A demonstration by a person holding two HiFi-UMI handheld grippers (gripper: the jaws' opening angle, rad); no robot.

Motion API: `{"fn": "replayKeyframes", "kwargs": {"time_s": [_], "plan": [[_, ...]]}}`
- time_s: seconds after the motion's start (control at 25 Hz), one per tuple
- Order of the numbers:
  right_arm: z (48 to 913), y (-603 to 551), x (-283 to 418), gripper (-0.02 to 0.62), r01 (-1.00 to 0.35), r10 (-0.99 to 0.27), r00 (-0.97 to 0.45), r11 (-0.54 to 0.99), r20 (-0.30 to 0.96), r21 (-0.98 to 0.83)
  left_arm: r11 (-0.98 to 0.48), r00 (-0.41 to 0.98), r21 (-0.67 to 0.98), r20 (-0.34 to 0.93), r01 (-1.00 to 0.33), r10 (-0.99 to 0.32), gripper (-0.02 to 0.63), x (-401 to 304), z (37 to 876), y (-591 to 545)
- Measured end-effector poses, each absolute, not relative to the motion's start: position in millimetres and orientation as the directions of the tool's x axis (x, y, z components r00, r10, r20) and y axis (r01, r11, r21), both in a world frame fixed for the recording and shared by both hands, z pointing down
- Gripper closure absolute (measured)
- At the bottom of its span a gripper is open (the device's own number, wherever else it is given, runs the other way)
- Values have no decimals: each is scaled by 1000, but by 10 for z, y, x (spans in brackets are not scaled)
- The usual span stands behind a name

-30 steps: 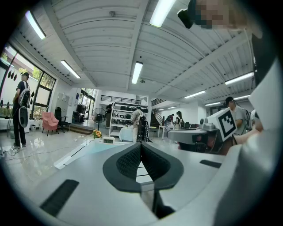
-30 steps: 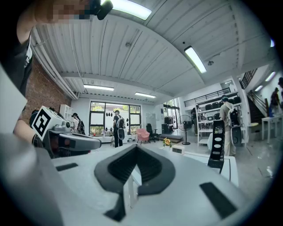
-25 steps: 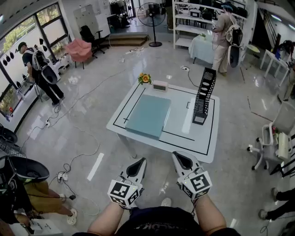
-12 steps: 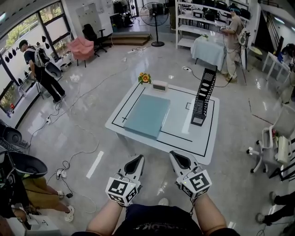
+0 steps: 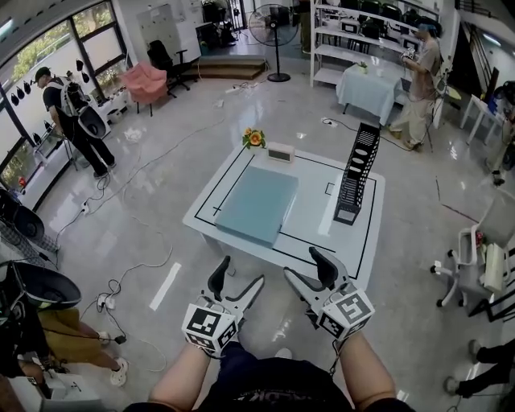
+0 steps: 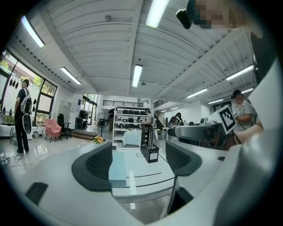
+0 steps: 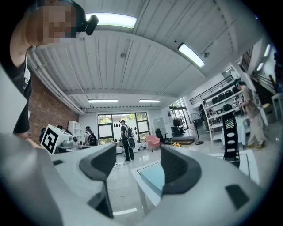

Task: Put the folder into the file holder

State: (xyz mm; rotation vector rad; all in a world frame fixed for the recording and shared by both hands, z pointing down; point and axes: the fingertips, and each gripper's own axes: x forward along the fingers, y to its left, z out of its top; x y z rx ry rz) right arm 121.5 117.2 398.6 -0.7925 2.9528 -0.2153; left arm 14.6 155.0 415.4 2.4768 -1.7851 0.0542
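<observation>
Head view with both gripper views. One file holder (image 5: 356, 173) is shown: black, perforated, standing upright on the bench (image 5: 322, 241), ahead of the right gripper (image 5: 302, 264) and slightly to its right. Whether anything is in its slots cannot be made out. One folder (image 5: 259, 204), pale teal, is laid flat on the bench outside the holder, ahead of the left gripper (image 5: 239, 273) and well apart from both grippers. The holder stands beyond the folder and to its right, apart from it.

Two grippers are held level over the floor, short of the bench's near edge. The jaws of the left gripper (image 6: 138, 161) have just been opening and stand wide apart, with only the distant bench seen through the gap. The jaws of the right gripper (image 7: 139, 170) have likewise just been opening and stand apart, with nothing gripped.

At the bench's far edge, beyond the folder, one small bunch of flowers (image 5: 253, 138) and one small box-like device (image 5: 281, 152) are placed. The bench is white and marked with a black rectangular outline.

The room is a large hall with a glossy grey floor crossed by cables. One standing fan (image 5: 276, 24), one pink chair (image 5: 145, 80) and white shelving (image 5: 354, 32) are seen far ahead. One person (image 5: 68, 121) stands by the windows to the left, another (image 5: 422, 72) near the shelving.
</observation>
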Motion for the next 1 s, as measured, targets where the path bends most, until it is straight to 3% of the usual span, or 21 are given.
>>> {"fn": "replayKeyframes", "kwargs": {"time_s": [0.4, 1.0], "plan": [[4010, 545, 1101, 293, -563, -578, -816, 803, -24, -197, -336, 342, 77, 77, -939, -937, 227, -275, 4155, 996], [4132, -753, 351, 293, -712, -721, -690, 661, 60, -236, -482, 499, 140, 126, -865, -858, 227, -1162, 4264, -463]]}}
